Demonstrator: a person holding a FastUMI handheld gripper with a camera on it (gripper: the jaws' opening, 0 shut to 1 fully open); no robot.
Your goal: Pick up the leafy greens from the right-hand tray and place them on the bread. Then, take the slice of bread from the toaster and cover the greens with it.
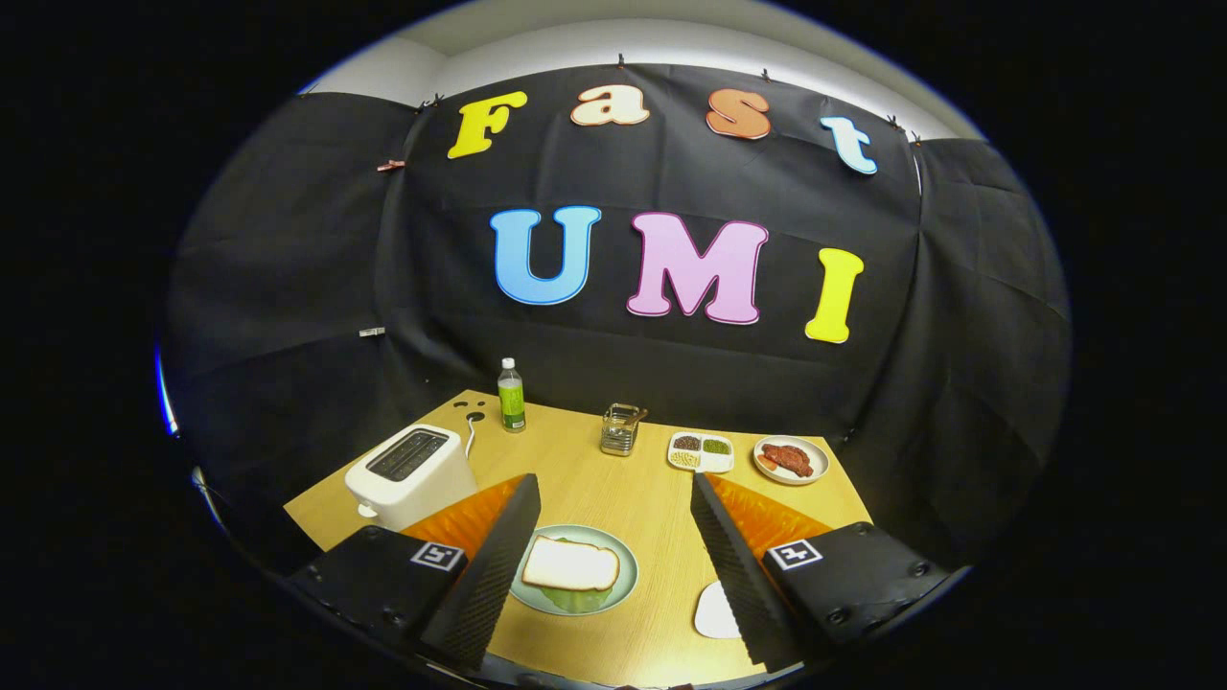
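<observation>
A pale green plate (621,561) lies on the wooden table between my fingers, nearer the left one. On it a slice of bread (570,565) lies flat, with leafy greens (577,600) showing from under its near edge. The white toaster (412,474) stands beyond the left finger, its two top slots dark. My gripper (613,479) hangs above the table, open wide, with nothing between its fingers. A white tray (715,611) peeks out beside the right finger, mostly hidden by it.
Along the table's back edge stand a green-labelled bottle (511,395), a metal holder (621,428), a divided white dish (701,451) of grains and a plate of meat (790,460). The toaster's cord (471,433) trails behind it. Black cloth walls the table.
</observation>
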